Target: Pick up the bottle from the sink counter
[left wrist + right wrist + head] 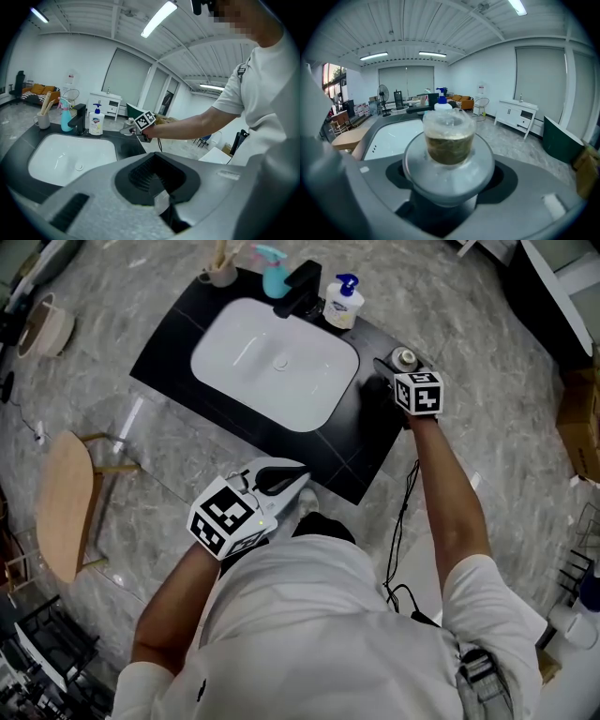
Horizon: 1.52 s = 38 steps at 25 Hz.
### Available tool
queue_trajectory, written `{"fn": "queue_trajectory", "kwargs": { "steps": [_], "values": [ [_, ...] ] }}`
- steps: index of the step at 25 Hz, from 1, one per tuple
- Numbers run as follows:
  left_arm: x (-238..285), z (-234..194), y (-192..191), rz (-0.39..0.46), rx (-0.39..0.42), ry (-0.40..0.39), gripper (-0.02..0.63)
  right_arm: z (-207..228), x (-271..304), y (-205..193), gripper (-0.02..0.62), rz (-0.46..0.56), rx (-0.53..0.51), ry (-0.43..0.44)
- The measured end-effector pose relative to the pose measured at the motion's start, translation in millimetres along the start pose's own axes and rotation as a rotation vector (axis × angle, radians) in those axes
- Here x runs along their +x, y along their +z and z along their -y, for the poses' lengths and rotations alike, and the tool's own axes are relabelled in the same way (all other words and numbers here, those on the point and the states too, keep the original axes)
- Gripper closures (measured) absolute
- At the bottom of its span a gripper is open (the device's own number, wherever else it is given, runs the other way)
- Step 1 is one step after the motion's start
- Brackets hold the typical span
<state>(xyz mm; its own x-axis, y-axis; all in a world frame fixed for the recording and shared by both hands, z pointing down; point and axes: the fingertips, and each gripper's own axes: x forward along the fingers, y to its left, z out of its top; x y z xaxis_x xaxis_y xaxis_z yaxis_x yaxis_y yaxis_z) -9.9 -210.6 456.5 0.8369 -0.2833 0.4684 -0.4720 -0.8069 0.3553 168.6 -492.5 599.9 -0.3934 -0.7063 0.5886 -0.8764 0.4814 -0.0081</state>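
A silvery bottle [449,159] with a clear cap over a brownish neck sits between the jaws of my right gripper [449,187], which is shut on it. In the head view this bottle [405,359] and the right gripper [394,371] are over the right end of the black sink counter [356,456]. The left gripper view shows the bottle [124,131] held a little above the counter top. My left gripper [292,484] hangs close to the person's body in front of the counter. Its jaws are together with nothing between them [159,187].
A white basin [275,362] fills the counter's middle, with a black faucet [300,289] behind it. A white pump bottle [344,302], a teal spray bottle [273,273] and a cup of sticks [220,273] stand along the back. A wooden stool [66,502] stands at the left.
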Motion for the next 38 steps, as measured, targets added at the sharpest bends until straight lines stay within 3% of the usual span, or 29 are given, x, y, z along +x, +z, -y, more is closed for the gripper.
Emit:
{"fn": "queue_trajectory", "kwargs": {
  "steps": [13, 38],
  "values": [
    [-55, 23, -14, 0.018, 0.038, -0.065, 0.6, -80, -89, 36, 0.244, 0.028, -0.02, 0.039],
    [-164, 51, -80, 0.011, 0.079, -0.163, 0.6, -255, -232, 81, 0.244, 0.092, -0.063, 0.101]
  ]
}}
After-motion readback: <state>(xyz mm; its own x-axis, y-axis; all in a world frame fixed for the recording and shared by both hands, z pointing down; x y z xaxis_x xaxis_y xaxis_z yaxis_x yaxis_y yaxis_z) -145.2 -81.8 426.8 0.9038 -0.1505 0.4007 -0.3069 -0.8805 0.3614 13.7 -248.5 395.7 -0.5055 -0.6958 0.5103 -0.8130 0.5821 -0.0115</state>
